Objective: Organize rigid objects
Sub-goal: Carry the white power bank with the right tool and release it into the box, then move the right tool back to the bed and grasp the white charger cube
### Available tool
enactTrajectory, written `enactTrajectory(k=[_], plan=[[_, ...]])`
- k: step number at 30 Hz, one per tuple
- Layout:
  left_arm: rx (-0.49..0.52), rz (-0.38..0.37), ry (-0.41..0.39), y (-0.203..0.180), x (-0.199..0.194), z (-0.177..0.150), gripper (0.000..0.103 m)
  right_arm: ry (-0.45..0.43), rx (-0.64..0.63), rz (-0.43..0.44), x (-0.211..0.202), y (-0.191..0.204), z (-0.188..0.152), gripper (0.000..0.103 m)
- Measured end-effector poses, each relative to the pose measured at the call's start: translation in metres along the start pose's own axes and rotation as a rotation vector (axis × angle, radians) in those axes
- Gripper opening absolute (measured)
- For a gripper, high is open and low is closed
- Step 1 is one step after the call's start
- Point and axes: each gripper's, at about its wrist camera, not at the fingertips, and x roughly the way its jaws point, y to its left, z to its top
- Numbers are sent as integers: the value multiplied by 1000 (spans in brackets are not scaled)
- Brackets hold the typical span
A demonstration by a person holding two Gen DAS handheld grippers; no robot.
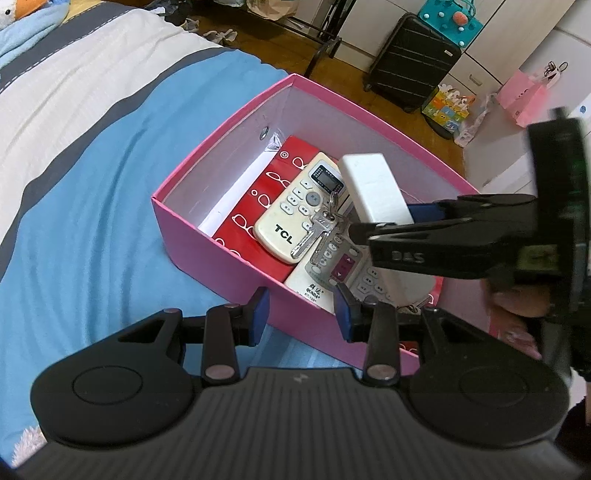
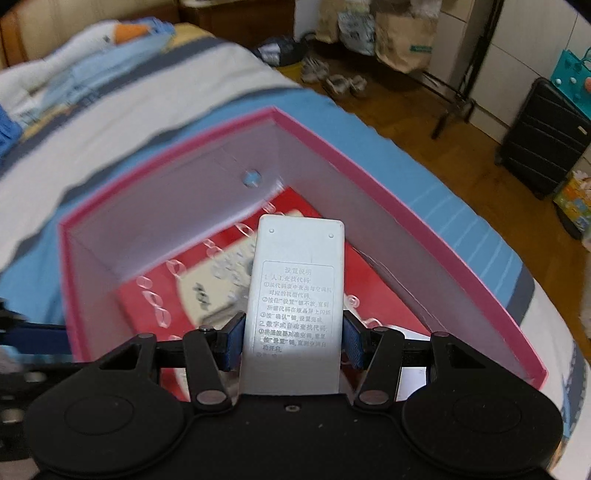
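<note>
A pink box (image 1: 207,236) sits on the bed. Inside lie a red glasses case (image 1: 255,206), a cream TCL remote (image 1: 295,214), a bunch of keys (image 1: 321,229) and two more white remotes (image 1: 325,273). My right gripper (image 2: 293,339) is shut on a white remote (image 2: 299,280), back side up, held over the inside of the box (image 2: 332,155). In the left wrist view that remote (image 1: 369,188) and the right gripper (image 1: 413,225) reach in from the right. My left gripper (image 1: 303,314) is open and empty at the box's near wall.
The bed has a blue, white and grey cover (image 1: 92,166). A black suitcase (image 1: 413,59), paper bags (image 1: 521,96) and shoes (image 2: 332,77) stand on the wooden floor beyond the bed. A plush toy (image 2: 122,33) lies at the bed's far end.
</note>
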Motion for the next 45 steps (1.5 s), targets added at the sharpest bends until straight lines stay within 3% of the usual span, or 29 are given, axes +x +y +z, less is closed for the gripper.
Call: enactTrajectory(k=[5, 8, 12, 21, 26, 31, 33, 36, 42, 45], plan=[[-17, -25, 13, 5, 2, 2, 37, 23, -69, -93, 6, 0, 1, 60], [-12, -18, 10, 4, 3, 2, 37, -45, -30, -69, -17, -7, -2, 66], [-13, -15, 10, 2, 2, 2, 37, -137, 17, -47, -52, -11, -14, 66], [-1, 9, 2, -2, 1, 2, 37, -289, 100, -30, -143, -37, -83, 67], [9, 27, -4, -4, 1, 1, 38, -343, 136, -71, -178, -54, -121, 67], [21, 50, -10, -8, 1, 0, 39, -464, 156, -154, -199, -74, -162, 67], [24, 57, -13, -9, 1, 0, 39, -526, 206, -156, -200, -88, -181, 74], [29, 67, -16, -11, 1, -1, 39, -622, 342, -164, -193, -115, -212, 75], [35, 90, -19, -14, 2, -1, 39, -593, 588, -150, -155, -160, -237, 75], [33, 90, -17, -14, 3, -1, 39, -572, 560, -136, -135, -159, -232, 75]])
